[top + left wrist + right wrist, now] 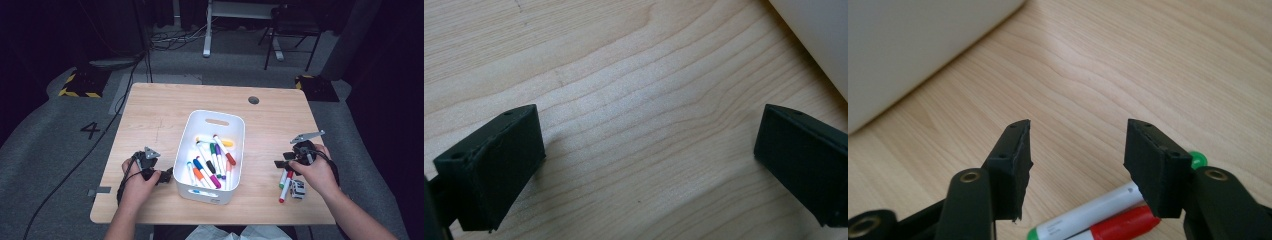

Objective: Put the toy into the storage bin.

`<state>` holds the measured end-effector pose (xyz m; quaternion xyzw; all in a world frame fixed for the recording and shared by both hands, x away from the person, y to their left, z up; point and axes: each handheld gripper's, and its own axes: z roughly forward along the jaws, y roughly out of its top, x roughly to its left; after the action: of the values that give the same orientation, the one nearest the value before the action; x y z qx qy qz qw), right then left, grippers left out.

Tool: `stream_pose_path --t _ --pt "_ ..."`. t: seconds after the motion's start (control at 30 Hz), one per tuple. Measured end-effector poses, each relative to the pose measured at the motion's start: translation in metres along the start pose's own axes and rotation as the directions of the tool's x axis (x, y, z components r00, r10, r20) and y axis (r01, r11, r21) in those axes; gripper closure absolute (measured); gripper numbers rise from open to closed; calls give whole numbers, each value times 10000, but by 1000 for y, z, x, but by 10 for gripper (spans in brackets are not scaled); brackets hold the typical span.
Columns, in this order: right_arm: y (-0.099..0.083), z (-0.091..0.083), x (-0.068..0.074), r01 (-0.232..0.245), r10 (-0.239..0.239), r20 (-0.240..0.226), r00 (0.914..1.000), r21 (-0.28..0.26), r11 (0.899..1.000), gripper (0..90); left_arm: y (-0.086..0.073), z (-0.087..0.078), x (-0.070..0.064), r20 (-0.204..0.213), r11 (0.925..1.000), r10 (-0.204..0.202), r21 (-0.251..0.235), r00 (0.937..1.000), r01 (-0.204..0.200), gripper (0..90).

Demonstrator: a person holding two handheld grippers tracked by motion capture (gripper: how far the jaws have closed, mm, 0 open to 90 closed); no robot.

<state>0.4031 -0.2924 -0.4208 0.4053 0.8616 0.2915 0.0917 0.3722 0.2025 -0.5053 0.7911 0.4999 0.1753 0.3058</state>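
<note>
Meanwhile, the right gripper (1077, 165) is hovering with its jaws parted and nothing between them, just above a green-capped marker (1083, 220) and a red-capped marker (1120, 227) that are lying side by side, touching, on the wooden table (160, 107) to the right of the white bin (235, 150). Over at the bin's left side, the left gripper (649, 165) is sitting low over bare wood, its jaws spread wide and gripping nothing, while more colored markers (212, 162) are lying inside the bin.

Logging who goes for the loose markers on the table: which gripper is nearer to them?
Right. The right gripper hangs open just above the loose markers, which lie under its jaws. The left gripper is across the white bin, open over bare table.
</note>
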Motion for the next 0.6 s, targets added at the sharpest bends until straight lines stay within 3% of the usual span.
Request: stream_pose_path --t 0.23,0.6 --pt "-20 19 -15 -583 552 563 9969 567 9967 413 0 0 0 -16 10000 5 -2 10000 -5 1" --pt "-32 25 -28 -1174 1125 773 9906 619 9912 412 0 0 0 1 10000 0 0 10000 0 1"
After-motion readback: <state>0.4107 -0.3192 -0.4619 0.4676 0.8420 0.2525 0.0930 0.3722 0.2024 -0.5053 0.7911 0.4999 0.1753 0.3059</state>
